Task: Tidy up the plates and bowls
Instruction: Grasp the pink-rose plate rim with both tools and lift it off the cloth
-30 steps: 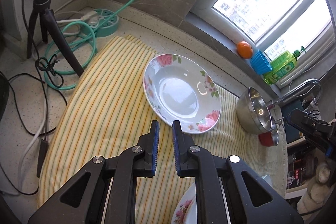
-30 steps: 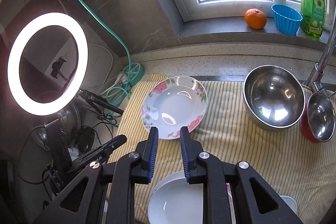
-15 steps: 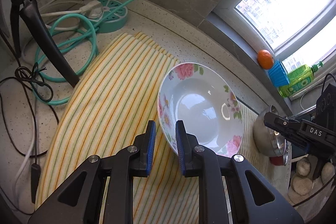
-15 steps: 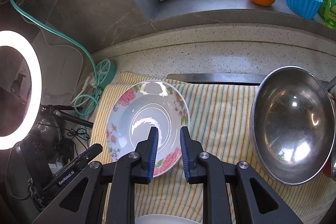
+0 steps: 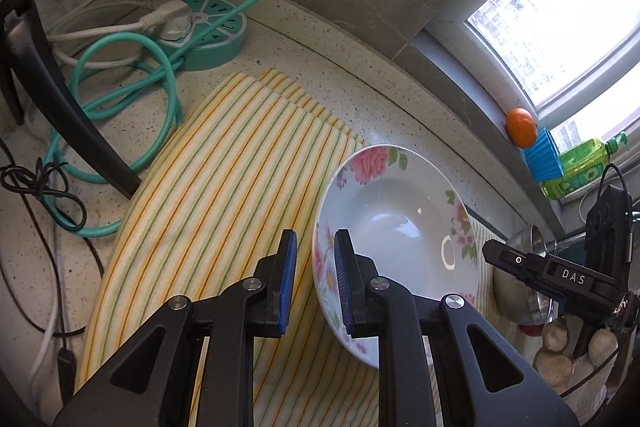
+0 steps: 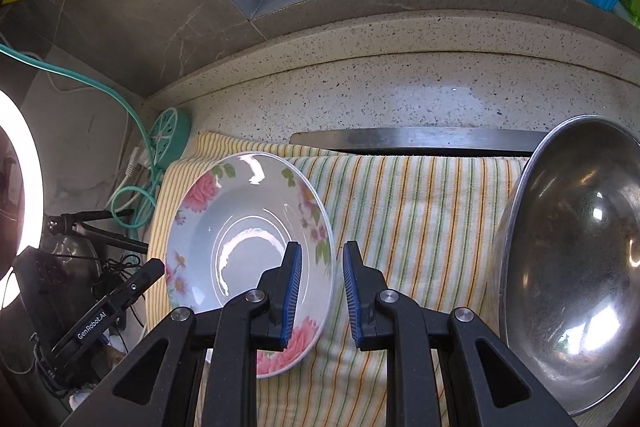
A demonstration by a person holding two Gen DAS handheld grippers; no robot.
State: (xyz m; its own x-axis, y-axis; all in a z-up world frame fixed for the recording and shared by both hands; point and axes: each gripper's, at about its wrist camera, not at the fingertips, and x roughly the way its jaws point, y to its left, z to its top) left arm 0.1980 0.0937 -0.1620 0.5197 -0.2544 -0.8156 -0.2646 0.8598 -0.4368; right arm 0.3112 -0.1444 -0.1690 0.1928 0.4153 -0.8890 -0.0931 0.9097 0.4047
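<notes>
Over floral plate [image 5: 404, 227], both grippers angled down, apparently straddling rim

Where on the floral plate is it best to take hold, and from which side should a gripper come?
Probably the rim: the floral plate lies flat on the striped cloth, and its thin raised rim fits narrow jaws. The left gripper already straddles its edge, the right gripper the opposite edge, so come steeply from above there.
</notes>
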